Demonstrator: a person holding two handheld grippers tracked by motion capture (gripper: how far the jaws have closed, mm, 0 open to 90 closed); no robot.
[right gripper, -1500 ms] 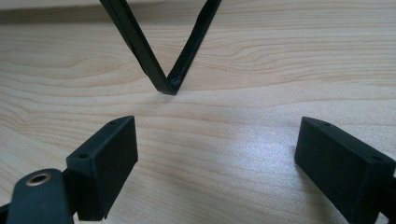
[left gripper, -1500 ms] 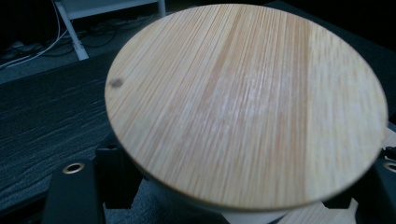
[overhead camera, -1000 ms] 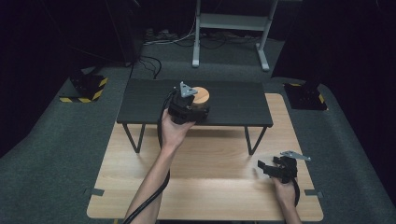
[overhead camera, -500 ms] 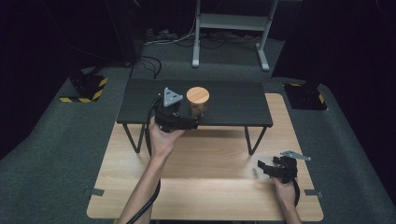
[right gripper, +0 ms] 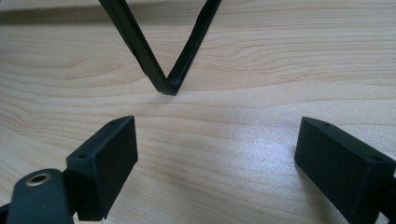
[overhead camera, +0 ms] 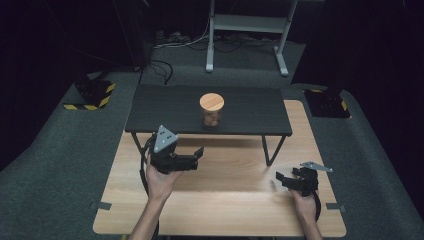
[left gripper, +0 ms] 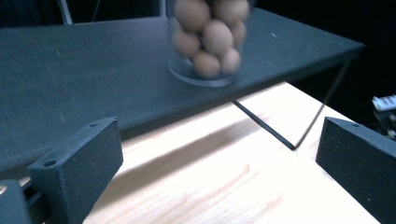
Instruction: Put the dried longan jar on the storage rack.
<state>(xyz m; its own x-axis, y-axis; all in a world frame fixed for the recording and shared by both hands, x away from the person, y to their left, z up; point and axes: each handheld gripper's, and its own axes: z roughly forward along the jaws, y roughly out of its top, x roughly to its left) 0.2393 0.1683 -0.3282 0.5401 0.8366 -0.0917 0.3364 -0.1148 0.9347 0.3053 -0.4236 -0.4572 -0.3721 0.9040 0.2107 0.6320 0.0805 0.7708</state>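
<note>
Left gripper [overhead camera: 199, 156] is hovering over the light wooden table [overhead camera: 225, 210], forearm reaching forward, jaws just opened wide, empty. Clear glass jar with wooden lid [overhead camera: 212, 110] is standing on the black shelf [overhead camera: 165, 107]. Right gripper [overhead camera: 281, 180] is resting low, jaws spread, empty.

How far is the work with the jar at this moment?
Done: the jar, full of brown balls under a wooden lid, stands upright on the black shelf. In hand: nothing; the left claw has just been opening and is empty, apart from the jar. The right claw rests open on the wooden table. Left: apparently nothing visible.
</note>
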